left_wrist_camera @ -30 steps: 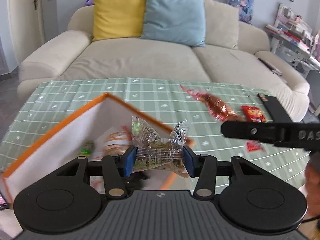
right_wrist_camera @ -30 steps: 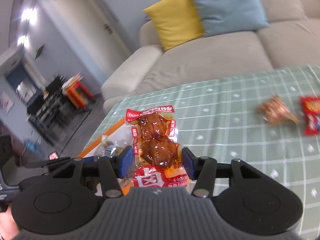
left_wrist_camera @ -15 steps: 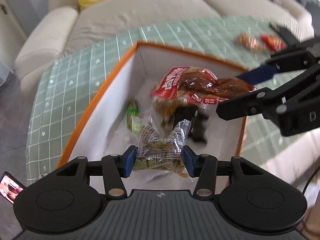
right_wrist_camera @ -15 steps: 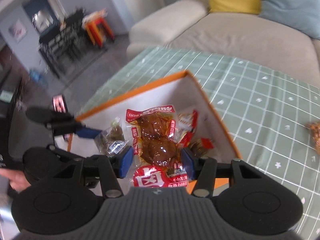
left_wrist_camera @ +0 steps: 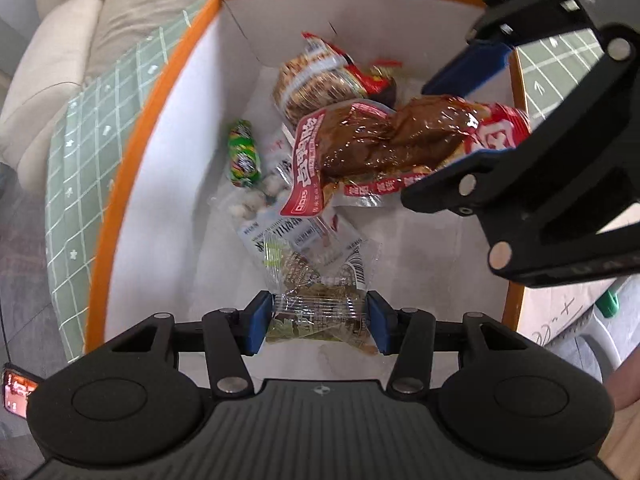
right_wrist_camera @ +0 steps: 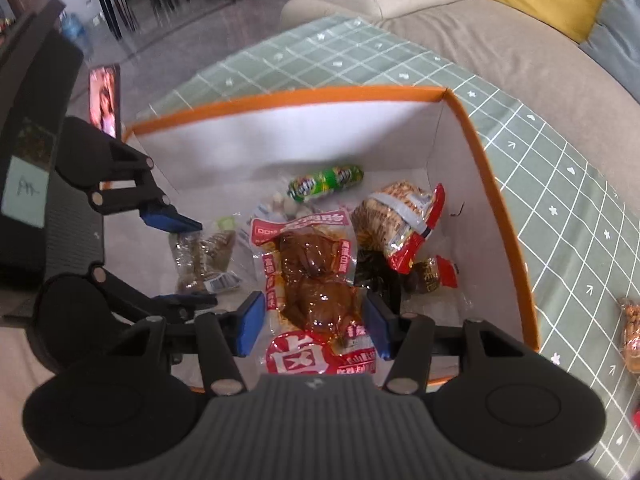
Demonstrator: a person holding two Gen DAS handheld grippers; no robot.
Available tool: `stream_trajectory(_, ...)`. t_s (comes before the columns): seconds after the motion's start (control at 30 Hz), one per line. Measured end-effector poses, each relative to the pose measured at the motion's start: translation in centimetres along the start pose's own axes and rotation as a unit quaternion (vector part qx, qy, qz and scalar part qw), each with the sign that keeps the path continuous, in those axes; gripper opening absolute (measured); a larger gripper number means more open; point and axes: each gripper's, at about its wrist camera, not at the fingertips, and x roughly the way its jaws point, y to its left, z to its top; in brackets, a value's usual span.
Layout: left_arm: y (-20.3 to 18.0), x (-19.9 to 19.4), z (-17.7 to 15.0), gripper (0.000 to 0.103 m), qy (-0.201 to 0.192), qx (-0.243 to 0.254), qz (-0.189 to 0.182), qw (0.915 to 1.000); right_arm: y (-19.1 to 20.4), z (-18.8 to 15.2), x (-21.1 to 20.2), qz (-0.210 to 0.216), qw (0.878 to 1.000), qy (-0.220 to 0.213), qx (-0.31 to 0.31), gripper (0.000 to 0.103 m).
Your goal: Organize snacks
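Note:
An orange-rimmed box (left_wrist_camera: 132, 152) with white walls (right_wrist_camera: 304, 92) stands on the green checked tablecloth and holds several snacks. My left gripper (left_wrist_camera: 318, 320) is shut on a clear packet of greenish-brown snack (left_wrist_camera: 316, 312), held inside the box near its front; it also shows in the right wrist view (right_wrist_camera: 204, 256). My right gripper (right_wrist_camera: 314, 328) is shut on a red packet of brown braised meat (right_wrist_camera: 312, 280), held over the box; in the left wrist view this packet (left_wrist_camera: 384, 140) hangs above the other snacks.
In the box lie a green candy roll (left_wrist_camera: 242, 154), a peanut packet with red ends (left_wrist_camera: 316, 76) and white packets (left_wrist_camera: 280, 232). A loose snack (right_wrist_camera: 632, 332) lies on the cloth right of the box. A beige sofa (right_wrist_camera: 460, 40) stands behind. A lit phone (right_wrist_camera: 105, 100) stands left.
Both grippers have moved down into the box with their packets still held. The views now look steeply down at the box floor.

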Motion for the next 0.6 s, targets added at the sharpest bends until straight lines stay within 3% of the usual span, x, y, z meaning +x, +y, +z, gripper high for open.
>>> stream_trajectory(0.27,0.1,1.3,0.0,0.058,0.022,0.011,-0.001,0.9997,0.9,0.2,1.9,-0.008,0.999,0.032,-0.039,0.054)
stream_trajectory(0.6,0.6,2.1,0.4,0.061,0.028,0.007,-0.009,0.9995,0.7,0.6,4.7,-0.012,0.998,0.065,-0.018,0.058)
